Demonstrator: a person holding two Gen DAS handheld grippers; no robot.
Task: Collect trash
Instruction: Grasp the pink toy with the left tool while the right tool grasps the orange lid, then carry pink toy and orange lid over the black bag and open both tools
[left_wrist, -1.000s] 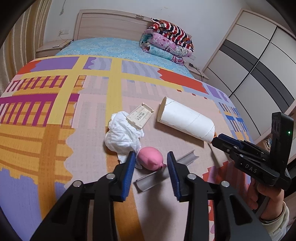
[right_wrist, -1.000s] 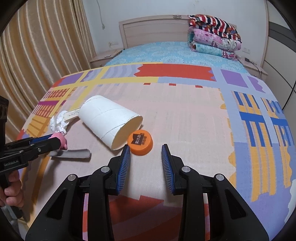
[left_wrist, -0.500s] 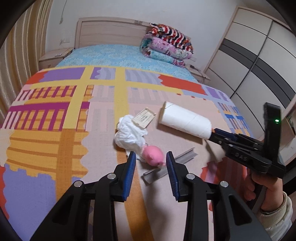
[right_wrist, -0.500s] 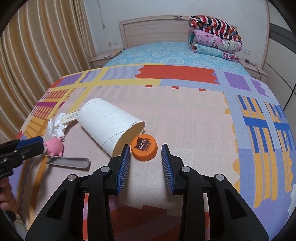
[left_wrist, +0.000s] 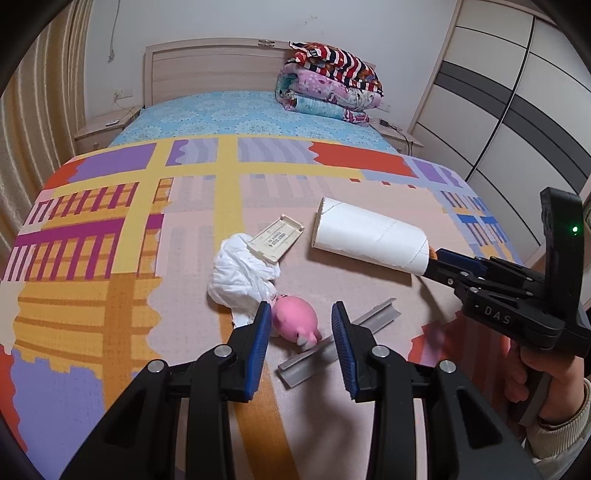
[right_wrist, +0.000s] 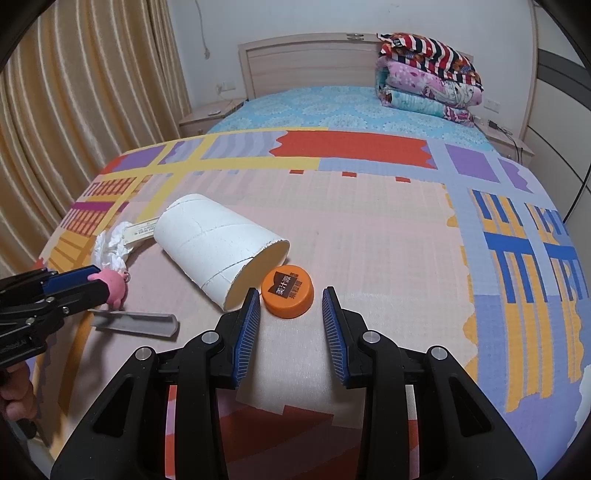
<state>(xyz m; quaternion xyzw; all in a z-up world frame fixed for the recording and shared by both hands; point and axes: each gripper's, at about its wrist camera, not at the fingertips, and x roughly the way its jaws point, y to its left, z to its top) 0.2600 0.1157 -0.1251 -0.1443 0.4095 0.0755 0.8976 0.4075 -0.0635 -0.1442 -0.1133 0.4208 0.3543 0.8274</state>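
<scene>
On the patterned mat, a pink toy (left_wrist: 295, 322) lies just in front of my left gripper (left_wrist: 301, 328), which stands open, its fingers to either side of the toy and not pressing it. A grey plastic strip (left_wrist: 369, 321) lies beside the toy, partly under the right finger. Behind them are a crumpled white tissue (left_wrist: 240, 273), a beige plastic piece (left_wrist: 275, 240) and a white cardboard tube (left_wrist: 369, 236) on its side. My right gripper (right_wrist: 290, 317) is open just short of an orange bottle cap (right_wrist: 288, 291), which rests against the tube's mouth (right_wrist: 258, 273).
The mat (right_wrist: 369, 221) covers the foot of a bed with a blue sheet (right_wrist: 314, 107); folded quilts (right_wrist: 428, 74) are stacked at the head. Curtains (right_wrist: 92, 110) hang on the left, a wardrobe (left_wrist: 517, 110) stands on the right. A hand (left_wrist: 550, 373) holds the right gripper.
My left gripper drew back slightly from the pink toy, then came forward again and rolled a little. The right gripper and the cap kept their places.
</scene>
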